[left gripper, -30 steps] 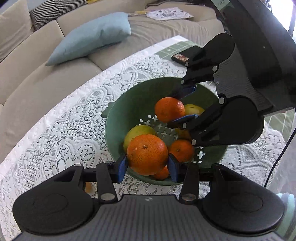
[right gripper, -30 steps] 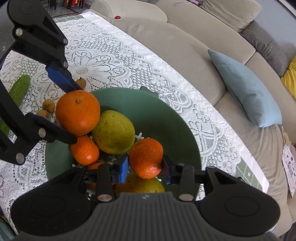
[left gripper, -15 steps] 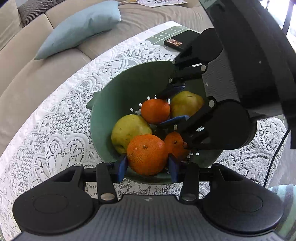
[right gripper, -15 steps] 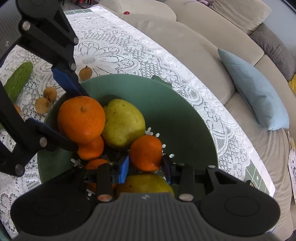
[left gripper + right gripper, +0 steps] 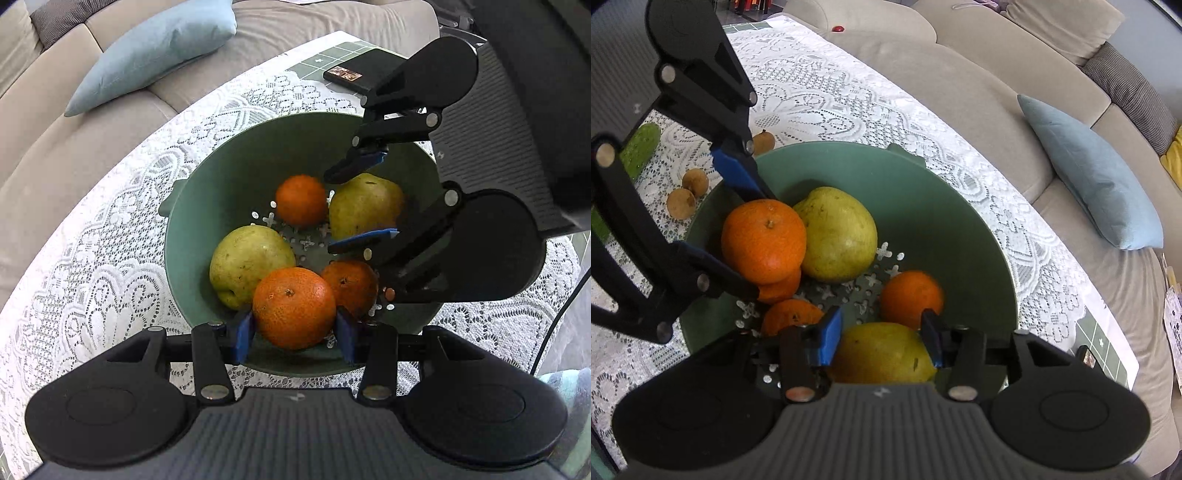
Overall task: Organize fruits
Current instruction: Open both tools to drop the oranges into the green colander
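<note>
The left gripper grips a big orange over the green bowl. Across the bowl the right gripper is opening, its fingers straddling a pear.

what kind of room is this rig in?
Most likely a home living room: a beige sofa with a light blue cushion runs alongside the table, which wears a white lace tablecloth under a green colander of fruit.
</note>
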`<state>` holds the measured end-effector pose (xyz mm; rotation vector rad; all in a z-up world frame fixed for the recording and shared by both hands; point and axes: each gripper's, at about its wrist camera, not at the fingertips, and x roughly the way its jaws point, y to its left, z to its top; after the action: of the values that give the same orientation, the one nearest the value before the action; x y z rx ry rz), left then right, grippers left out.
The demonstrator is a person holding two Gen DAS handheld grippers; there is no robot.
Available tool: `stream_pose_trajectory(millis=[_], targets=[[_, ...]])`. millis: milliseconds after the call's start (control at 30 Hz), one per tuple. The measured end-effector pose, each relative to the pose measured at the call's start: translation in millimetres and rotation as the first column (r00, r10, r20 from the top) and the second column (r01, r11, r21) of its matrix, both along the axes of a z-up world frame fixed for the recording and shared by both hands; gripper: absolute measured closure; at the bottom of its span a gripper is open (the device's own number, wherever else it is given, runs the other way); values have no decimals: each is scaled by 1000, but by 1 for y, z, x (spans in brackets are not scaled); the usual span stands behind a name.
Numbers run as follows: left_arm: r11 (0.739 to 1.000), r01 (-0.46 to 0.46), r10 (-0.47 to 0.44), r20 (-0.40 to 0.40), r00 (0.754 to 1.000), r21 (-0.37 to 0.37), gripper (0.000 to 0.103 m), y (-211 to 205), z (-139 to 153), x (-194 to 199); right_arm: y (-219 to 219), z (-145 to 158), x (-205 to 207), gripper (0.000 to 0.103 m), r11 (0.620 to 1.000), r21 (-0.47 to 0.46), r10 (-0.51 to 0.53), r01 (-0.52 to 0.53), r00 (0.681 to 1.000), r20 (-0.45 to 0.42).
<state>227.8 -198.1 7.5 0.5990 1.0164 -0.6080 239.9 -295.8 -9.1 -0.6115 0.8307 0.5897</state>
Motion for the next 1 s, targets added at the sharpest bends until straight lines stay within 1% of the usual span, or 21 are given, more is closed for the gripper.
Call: stream_pose_trajectory(millis=[133,167,367,567,700,767,867,1000], targets=[[1000,-8,8,3,1000,13,49,-1,0,-1,-2,2,-3,54,1000,0,-4,4,1000,8],[1000,-10,10,5,1000,18,47,-1,0,-1,-1,3,-4,54,1000,0,-3,3,1000,9],[1000,-23,23,6,1000,20,46,-2,-1,-1,0,3,-2,54,1000,-2,-12,12,1000,11],[1000,-10,10,10,1000,1,35,1,5,-6,3,7,-5,52,1000,-13,-17,18,999,28],[1000,-12,12,30,999,-11,34,3,12,-13,5,12,-12,47,1000,-21,-23,24,999,46],[1000,-15,16,39,999,-19,34,5,17,-16,7,16,-15,47,999,-23,-24,25,998,56],[999,-22,24,53,998,-37,34,10,23,-21,9,23,-22,39,999,-30,-30,32,996,81],[997,-44,49,78,996,-64,34,20,31,-31,15,34,-32,36,999,-25,-43,46,993,112]])
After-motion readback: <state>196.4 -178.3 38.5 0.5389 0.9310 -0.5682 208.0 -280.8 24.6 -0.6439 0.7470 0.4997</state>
